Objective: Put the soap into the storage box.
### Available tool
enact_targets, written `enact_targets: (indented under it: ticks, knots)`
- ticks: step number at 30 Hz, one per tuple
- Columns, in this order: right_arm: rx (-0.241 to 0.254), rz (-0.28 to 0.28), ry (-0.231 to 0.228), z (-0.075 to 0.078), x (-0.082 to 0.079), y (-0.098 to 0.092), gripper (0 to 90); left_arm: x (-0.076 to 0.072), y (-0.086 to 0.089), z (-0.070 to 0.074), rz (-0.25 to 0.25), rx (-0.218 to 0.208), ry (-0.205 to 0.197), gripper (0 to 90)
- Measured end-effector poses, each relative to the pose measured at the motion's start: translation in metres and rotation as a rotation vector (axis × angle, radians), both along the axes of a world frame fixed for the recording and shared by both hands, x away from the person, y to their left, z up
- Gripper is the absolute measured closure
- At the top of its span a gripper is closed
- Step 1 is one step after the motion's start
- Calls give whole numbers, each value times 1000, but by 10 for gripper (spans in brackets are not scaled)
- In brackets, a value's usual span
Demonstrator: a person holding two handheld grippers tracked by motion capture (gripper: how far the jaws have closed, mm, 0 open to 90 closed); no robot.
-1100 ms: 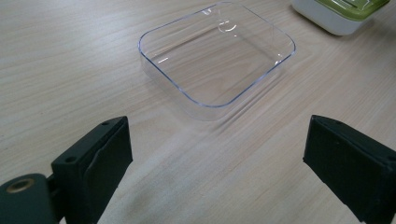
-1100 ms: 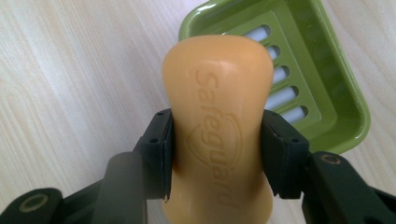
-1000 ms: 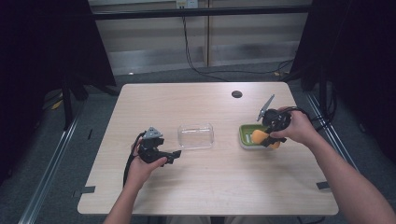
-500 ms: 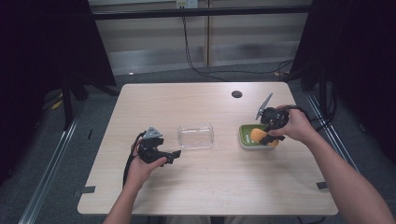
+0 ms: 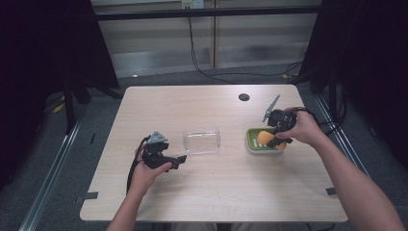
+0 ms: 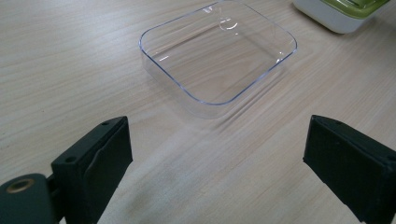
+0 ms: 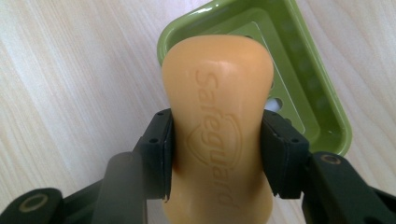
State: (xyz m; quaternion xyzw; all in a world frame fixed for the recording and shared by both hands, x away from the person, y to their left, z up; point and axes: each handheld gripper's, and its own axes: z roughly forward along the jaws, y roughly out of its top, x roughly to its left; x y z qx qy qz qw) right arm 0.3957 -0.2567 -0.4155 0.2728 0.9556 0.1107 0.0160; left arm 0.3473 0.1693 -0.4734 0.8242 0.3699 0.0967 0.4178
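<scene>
I read one word: "Safeguard", pressed in raised letters into the face of the orange soap (image 7: 217, 126). In the right gripper view it runs lengthwise down the bar, from upper centre of the frame toward the bottom, over a shield-shaped emblem stamped at the bar's middle. The last letters near the bottom edge blur. From the high view the soap (image 5: 264, 138), right of centre, is too small for me to read any lettering.
</scene>
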Motion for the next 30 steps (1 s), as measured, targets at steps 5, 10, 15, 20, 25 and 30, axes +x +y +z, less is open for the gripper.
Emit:
enact_targets:
  ticks: [5, 10, 15, 20, 25, 30]
  knots:
    - [-6, 7, -2, 0, 2, 1, 500, 0, -1, -1, -4, -4, 3, 77]
    - [-3, 16, -11, 1, 4, 2, 500, 0, -1, -1, -3, 5, -3, 77]
    - [-10, 14, -9, -2, 5, 3, 500, 0, -1, -1, -3, 4, 2, 77]
    - [-8, 29, -7, -4, 7, 3, 500, 0, -1, -2, -4, 6, 4, 77]
    - [-14, 33, -11, -6, 10, 2, 500, 0, -1, -2, -4, 6, 4, 77]
    - [-14, 17, 1, -7, 11, 3, 500, 0, -1, -3, -3, 7, 9, 77]
